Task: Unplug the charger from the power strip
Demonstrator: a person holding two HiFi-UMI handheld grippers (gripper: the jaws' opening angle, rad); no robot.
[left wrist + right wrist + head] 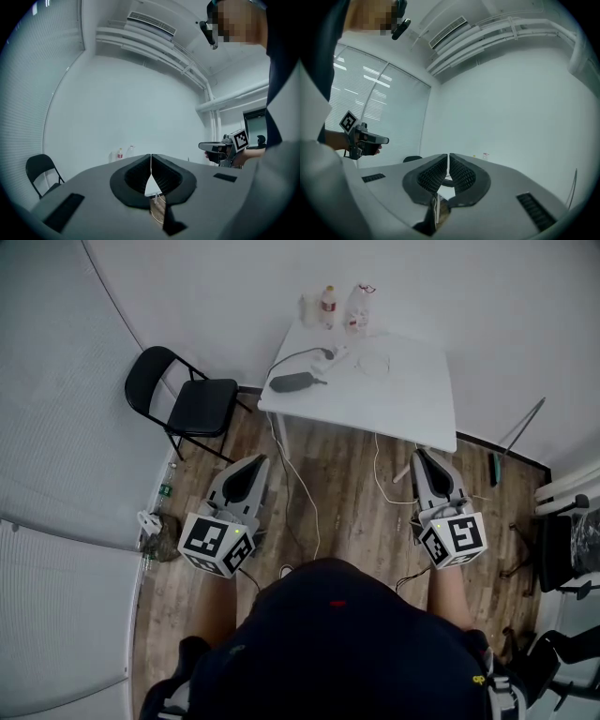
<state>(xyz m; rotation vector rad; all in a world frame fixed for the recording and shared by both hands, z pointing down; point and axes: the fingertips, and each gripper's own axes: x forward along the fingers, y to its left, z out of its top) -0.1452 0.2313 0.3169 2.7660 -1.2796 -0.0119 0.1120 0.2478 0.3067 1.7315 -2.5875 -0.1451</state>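
Chair [187, 404] beside table [412, 399] — charger [295, 382], perhaps, atop.

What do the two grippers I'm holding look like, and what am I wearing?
The left gripper and right gripper match: pale grey, tapering shells with black ribbed pads lining the jaws. Each carries a white cube printed with black square markers at its back end. You wear a dark top.

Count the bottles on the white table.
3, at the far edge of the table: a pale bottle left, a red-labelled bottle in the middle, a clear bottle right. The pale one is indistinct.
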